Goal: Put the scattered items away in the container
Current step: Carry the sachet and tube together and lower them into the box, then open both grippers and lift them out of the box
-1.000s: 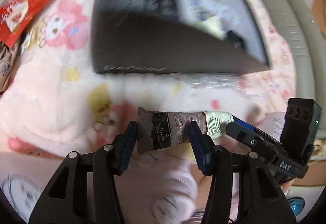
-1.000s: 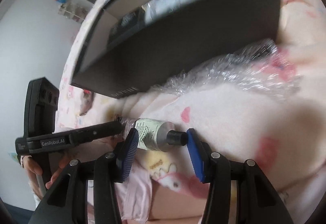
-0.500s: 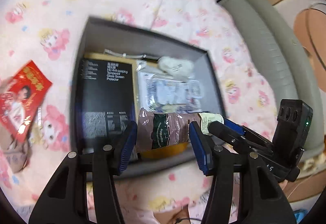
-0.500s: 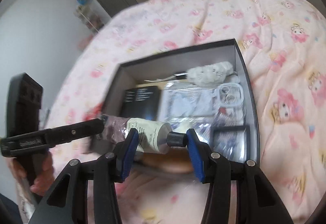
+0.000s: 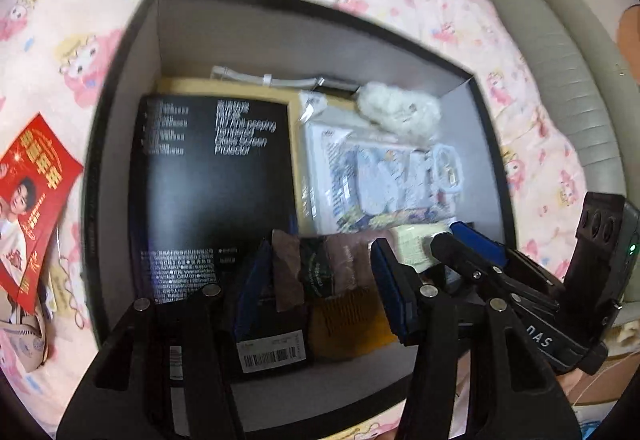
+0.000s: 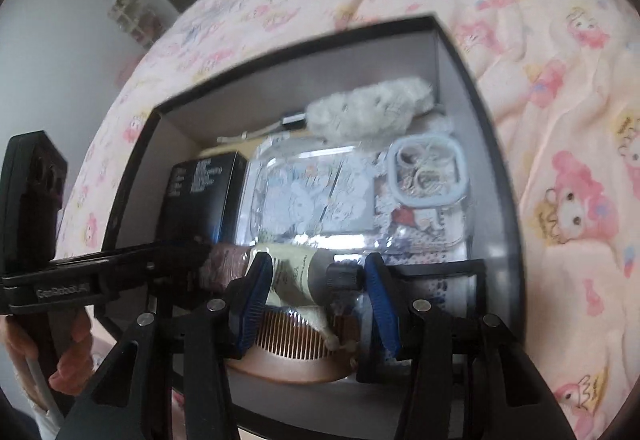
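Both claws carry one item together: a soft squeeze tube w/ a mauve-brown crimped end, cream label and black screw cap. It hangs over the near edge of the dark open cardboard box on the pink cartoon-print bed blanket, not yet let go.

Left claw appears pinched on the crimped brown end of the tube. Right claw brackets the cap end, pads at 9 and 3 o'clock of the cap; contact looks likely but a thin gap can't be ruled out, so cannot tell for sure.

Handling, as a guess: tube is light, pliable, part-empty so it sags in the middle; plastic skin a bit slick. Best holds are the flat crimp and the stiff shoulder by the cap, not the squashy belly.

Below the tube, an amber-brown toothed comb lies on the box floor. At 12 o'clock in the box, a fluffy white plush piece.

Writing: black flat carton reads "Tempered Glass Screen Protector", rest blurred. Left claw's body says "GenRobot.AI", right claw's "DAS". Red printed leaflet w/ a face lies on the blanket at 9 o'clock outside the box, text not legible.
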Motion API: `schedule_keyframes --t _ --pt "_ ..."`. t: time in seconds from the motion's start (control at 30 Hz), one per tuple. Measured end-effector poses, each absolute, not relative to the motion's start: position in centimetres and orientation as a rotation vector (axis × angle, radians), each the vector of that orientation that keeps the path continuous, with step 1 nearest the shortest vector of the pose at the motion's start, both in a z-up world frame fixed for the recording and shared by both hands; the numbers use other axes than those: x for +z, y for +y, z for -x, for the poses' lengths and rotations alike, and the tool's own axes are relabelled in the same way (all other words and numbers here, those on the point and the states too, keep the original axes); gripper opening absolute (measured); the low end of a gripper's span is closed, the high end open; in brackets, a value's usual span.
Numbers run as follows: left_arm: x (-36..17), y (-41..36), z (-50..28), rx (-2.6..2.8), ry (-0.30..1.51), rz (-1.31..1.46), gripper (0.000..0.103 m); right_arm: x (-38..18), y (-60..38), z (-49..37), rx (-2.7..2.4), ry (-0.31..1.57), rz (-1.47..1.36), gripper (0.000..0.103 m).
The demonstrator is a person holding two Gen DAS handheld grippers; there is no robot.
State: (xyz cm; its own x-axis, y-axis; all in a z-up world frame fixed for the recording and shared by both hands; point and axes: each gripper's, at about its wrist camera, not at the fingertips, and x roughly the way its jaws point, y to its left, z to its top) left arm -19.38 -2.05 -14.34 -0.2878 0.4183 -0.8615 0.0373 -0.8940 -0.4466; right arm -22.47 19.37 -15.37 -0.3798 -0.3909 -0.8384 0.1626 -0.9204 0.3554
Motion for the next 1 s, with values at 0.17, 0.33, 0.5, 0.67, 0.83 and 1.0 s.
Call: schedule_keyframes --t 0.17,0.33,0.5,0.67,0.83,1.0 --pt "-15.1 -1.1 19.2 2.25 -0.52 1.707 0.05 -13.8 18.2 21.3 -2.401 -0.206 -1.406 0.045" --pt "-15.4 -1.1 19.0 2.202 -0.541 1.701 0.05 -14.8 17.7 21.1 -2.372 -0.153 -1.456 0.044" --pt "-15.7 -2.0 18.8 2.218 -0.58 1.683 0.05 -14.9 18.0 21.1 -2.394 -0.199 -1.45 0.044" --pt "-15.9 -1.8 18.5 2.222 -0.569 1.667 0.05 -15.1 17.5 21.2 -2.405 -0.134 -1.458 0.044" --pt "-15.3 -2.3 17.8 2.279 -0.562 1.668 0.05 -14.7 17.7 20.5 -2.458 -0.124 -1.467 0.044" --pt "-10.5 -1.9 14.0 2.387 -0.493 1.491 0.057 -10.3 17.2 16.5 -2.6 -0.099 -1.327 0.045"
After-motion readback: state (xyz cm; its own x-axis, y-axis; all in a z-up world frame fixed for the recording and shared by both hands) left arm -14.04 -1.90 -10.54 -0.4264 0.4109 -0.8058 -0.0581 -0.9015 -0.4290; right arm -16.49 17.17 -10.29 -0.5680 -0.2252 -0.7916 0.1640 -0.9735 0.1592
